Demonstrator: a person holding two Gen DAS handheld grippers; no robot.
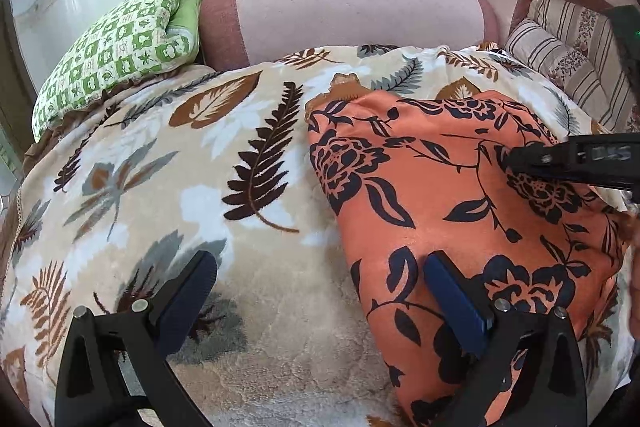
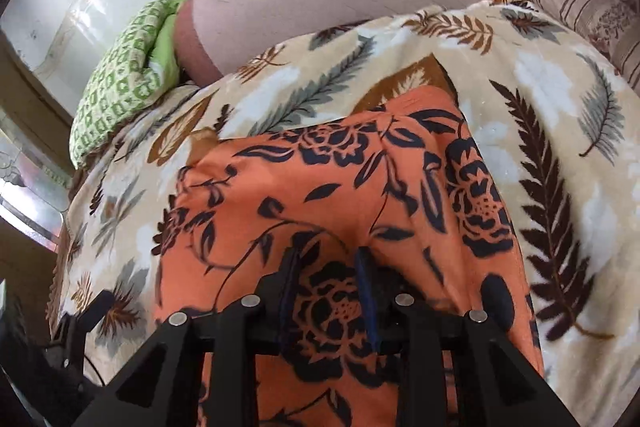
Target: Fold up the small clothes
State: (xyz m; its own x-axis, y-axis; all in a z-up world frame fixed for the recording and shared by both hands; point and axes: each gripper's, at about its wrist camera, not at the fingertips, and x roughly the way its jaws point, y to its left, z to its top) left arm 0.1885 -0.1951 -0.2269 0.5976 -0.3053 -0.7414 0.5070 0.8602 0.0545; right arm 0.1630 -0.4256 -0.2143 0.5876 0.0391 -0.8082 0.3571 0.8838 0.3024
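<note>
While my left gripper point(image 1: 320, 291) gapes wide over the plush leaf-print blanket point(image 1: 168, 195), the right gripper point(image 2: 328, 267) stands narrowly parted on the smooth orange floral garment point(image 2: 320, 179); grip unclear.

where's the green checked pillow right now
The green checked pillow sits at the upper left in both wrist views, at the far left edge of the leaf-print blanket, against the left end of the pink bolster.

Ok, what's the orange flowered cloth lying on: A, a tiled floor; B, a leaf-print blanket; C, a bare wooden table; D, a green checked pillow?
B: the orange flowered cloth is spread on the leaf-print blanket, whose leaves show all around it.
</note>
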